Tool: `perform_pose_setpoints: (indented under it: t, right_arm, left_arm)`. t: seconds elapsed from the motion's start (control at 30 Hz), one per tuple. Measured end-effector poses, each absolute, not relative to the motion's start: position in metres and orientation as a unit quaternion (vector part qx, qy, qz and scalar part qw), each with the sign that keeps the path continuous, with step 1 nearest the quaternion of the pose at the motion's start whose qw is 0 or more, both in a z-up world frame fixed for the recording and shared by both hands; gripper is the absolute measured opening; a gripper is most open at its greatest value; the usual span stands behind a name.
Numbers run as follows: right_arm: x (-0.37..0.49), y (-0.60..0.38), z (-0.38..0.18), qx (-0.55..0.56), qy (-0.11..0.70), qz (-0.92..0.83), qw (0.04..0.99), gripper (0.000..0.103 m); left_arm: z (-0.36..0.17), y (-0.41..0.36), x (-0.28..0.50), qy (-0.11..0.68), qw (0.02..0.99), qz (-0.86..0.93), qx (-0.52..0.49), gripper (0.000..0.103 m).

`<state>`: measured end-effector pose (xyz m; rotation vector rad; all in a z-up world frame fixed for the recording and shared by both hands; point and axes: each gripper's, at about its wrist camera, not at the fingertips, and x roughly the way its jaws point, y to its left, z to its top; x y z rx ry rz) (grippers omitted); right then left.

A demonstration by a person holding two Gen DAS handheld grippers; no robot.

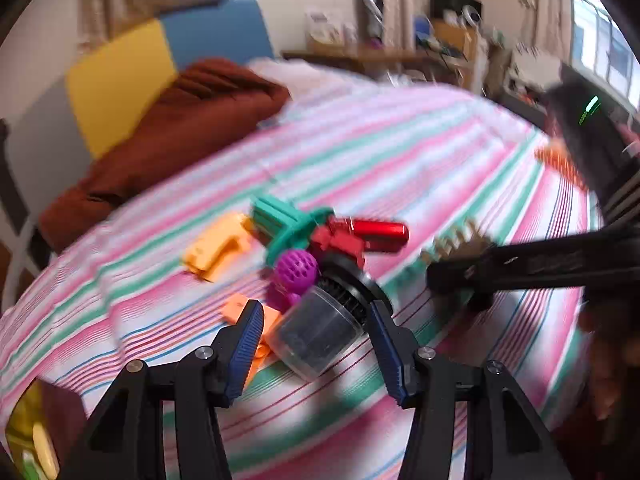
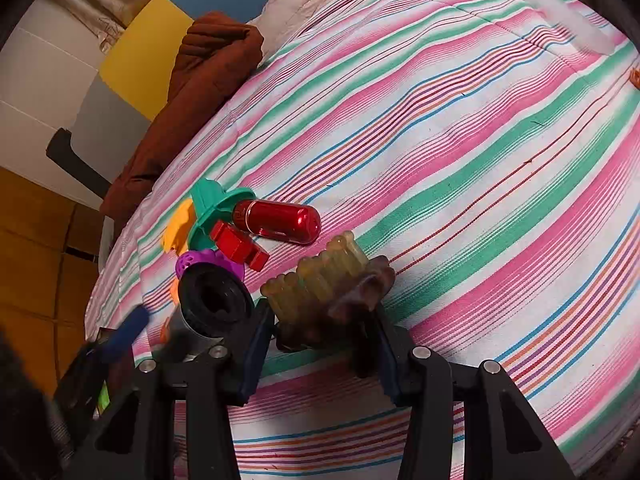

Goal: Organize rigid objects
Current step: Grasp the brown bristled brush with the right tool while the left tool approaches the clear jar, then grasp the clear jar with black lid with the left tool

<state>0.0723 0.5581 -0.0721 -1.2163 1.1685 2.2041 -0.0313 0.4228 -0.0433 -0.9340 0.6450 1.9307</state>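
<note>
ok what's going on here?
A person is sorting a small pile of plastic toys on a striped bedspread, a hand-held gripper in each hand. The right hand-held gripper is closed on a translucent ribbed toy beside the pile. The left hand-held gripper is open, its fingers on either side of a clear cylinder with a black cap, not yet gripping. A red capsule, teal piece, purple ball and orange pieces lie untouched.
</note>
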Motion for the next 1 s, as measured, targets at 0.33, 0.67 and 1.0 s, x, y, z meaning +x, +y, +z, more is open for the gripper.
perform_pose_setpoints:
  t: [0.33, 0.67, 1.0]
  right_arm:
    - [0.076, 0.565, -0.076, -0.417, 0.445, 0.772, 0.176, 0.048]
    - [0.073, 0.565, -0.08, -0.417, 0.449, 0.77, 0.175, 0.049]
    - [0.071, 0.565, -0.082, -0.421, 0.448, 0.769, 0.174, 0.049]
  left_arm:
    - [-0.043, 0.409, -0.016, 0.191, 0.473, 0.754, -0.413, 0.055]
    - [-0.067, 0.447, 0.007, 0.317, 0.493, 0.715, -0.381, 0.052]
    - [-0.069, 0.398, 0.006, 0.211, 0.489, 0.742, -0.407, 0.043]
